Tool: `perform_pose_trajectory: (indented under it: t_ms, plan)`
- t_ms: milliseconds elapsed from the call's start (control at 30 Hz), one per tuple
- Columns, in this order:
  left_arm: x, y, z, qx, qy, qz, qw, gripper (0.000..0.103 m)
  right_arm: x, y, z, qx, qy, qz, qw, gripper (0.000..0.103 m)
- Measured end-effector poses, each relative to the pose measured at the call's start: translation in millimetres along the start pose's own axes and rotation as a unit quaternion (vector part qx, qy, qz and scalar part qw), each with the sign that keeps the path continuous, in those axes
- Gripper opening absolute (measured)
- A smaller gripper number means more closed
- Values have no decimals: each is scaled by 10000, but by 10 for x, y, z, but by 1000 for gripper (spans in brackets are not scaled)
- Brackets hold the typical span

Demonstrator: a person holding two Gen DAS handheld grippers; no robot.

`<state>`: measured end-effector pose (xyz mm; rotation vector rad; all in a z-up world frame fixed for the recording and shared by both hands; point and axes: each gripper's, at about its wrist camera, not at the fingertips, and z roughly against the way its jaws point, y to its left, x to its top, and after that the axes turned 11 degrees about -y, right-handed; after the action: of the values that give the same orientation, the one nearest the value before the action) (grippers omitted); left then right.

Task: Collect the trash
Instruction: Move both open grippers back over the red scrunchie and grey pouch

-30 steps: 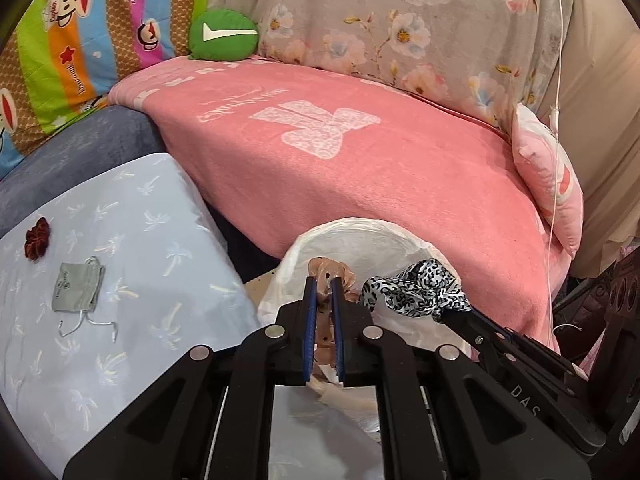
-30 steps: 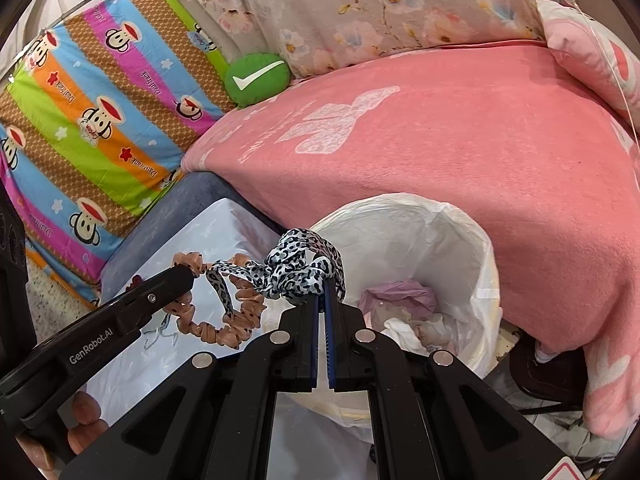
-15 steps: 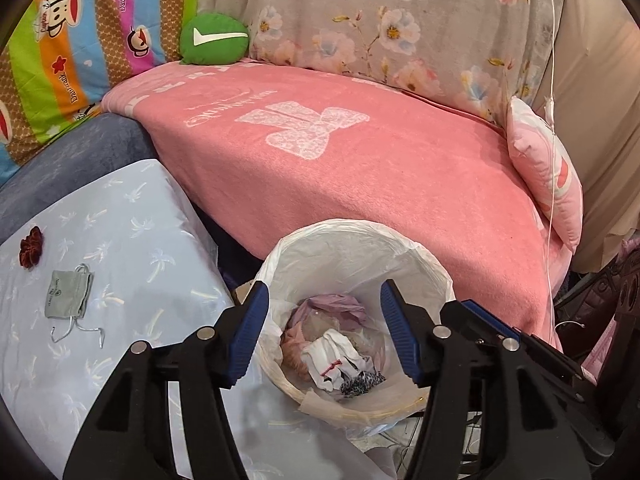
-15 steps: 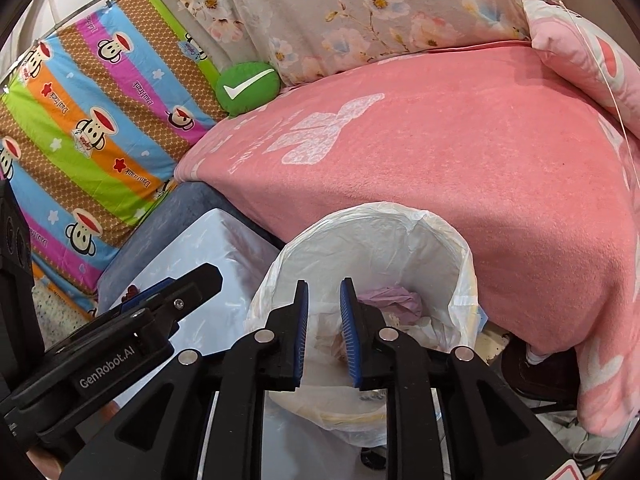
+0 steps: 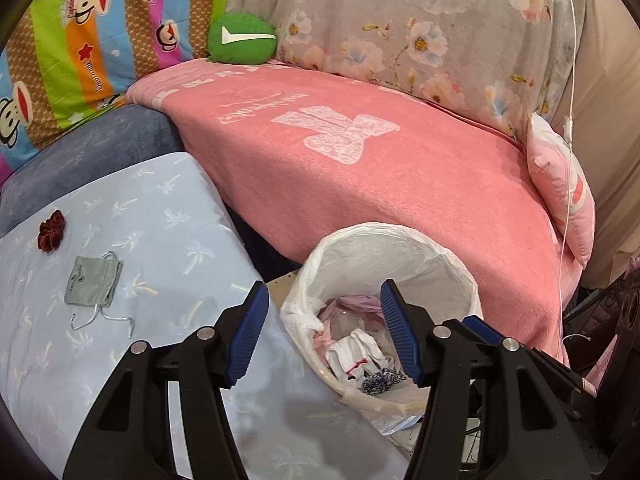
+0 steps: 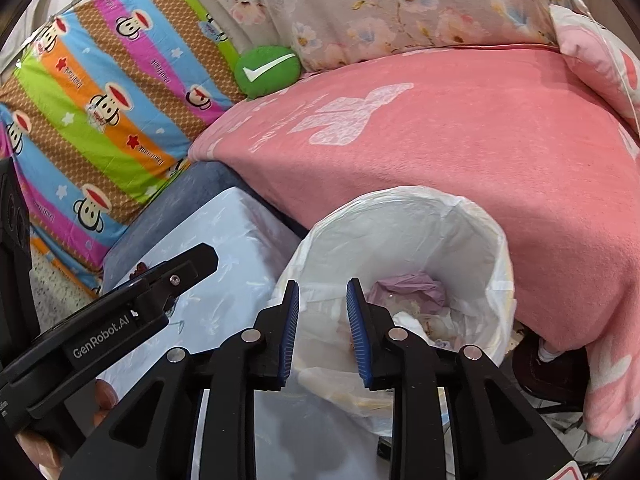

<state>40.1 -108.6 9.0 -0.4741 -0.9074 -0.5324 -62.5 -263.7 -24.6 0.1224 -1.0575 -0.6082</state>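
Over the white plastic-lined round waste bin both tools are hanging with nothing in them. Left gripper has its blue ribbed jaws spread really wide, one just off the bin's near-left rim and the other over its inside. Right gripper is parted too, only narrower, and sits above the near edge of the same bin. My read: they're parked there because that's the drop spot, so whatever goes in lands inside the liner and not on the floor.

Bin's already got stuff in it: crumpled pinkish plastic, white cloth bits, and a small black-and-white spotted fabric piece near the front.

What's left to collect, I'd guess, is on the pale blue palm-print sheet to the left, well apart from the bin. That's a flat grey drawstring pouch and a small dark red ruffled scrunchie further back. The pouch lies flat, long axis running roughly near-to-far with a slight tilt, and its loose cords trail from the end nearest the camera. The scrunchie's round, so it has no real direction.

Wide-open left jaws look ready for the pouch, probably pinching across its short side. The cords could snag, though.
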Motion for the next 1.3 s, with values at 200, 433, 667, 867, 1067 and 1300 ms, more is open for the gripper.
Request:
perform_pose_trajectory:
  t_ms: [200, 433, 667, 867, 1067, 1300]
  plan:
    - [-43, 319, 38, 280, 29, 158, 9995, 57, -124, 314, -126, 184, 210, 275, 9992, 28]
    - [-106, 773, 170, 711, -42, 371, 9968, 65, -286, 760, -316, 421, 465, 586, 9963, 44]
    - [-210, 1350, 303, 1229, -83, 537, 9909, 76, -536, 1261, -622, 627, 836, 940, 9901, 55]
    - [-316, 1928, 401, 1730, -21, 752, 9820, 84, -782, 1767, -982, 848, 1156, 1256, 9817, 63]
    - [-472, 2519, 391, 2235, 162, 964, 9698, 87, -1057, 2203, -1441, 928, 1469, 1521, 9730, 66]
    - [-575, 3116, 273, 2581, 392, 1275, 9569, 87, -1204, 2614, -1992, 948, 1690, 1715, 9660, 66]
